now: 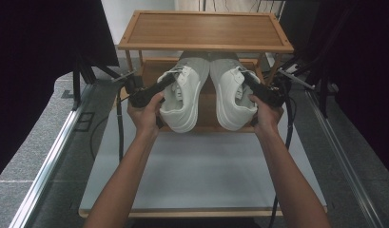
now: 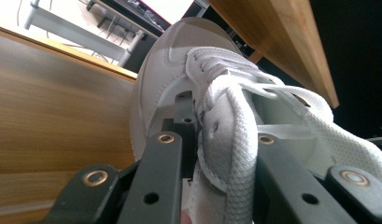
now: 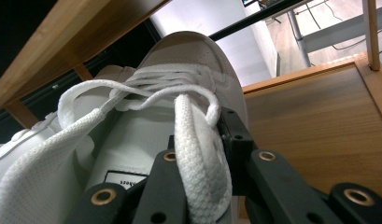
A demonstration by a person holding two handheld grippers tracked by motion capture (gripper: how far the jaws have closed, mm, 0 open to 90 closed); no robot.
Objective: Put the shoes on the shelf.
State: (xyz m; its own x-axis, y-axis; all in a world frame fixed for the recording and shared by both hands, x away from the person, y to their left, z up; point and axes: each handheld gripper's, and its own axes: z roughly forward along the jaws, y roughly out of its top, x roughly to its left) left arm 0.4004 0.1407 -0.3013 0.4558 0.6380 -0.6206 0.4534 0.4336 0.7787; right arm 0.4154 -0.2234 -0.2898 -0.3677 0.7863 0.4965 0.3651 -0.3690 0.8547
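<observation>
Sneakers gripped by their collars, halfway onto the lower shelf of the wooden rack

Left gripper [image 1: 169,81] clenched on the padded side collar of the left white sneaker [image 1: 180,97], right gripper [image 1: 247,79] clamped likewise on the right white sneaker [image 1: 234,95]; both shoes side by side, toes under the top shelf [image 1: 204,29], heels still out over the front edge of the lower shelf [image 1: 207,107], above the grey tabletop [image 1: 201,171]. Likely trouble: soft mesh collar slipping from the jaws under the shoe's weight, loose laces [image 3: 132,95] snagging a pad, toes knocking the top shelf if lifted. Leather uppers clean, matte white, thick soles
</observation>
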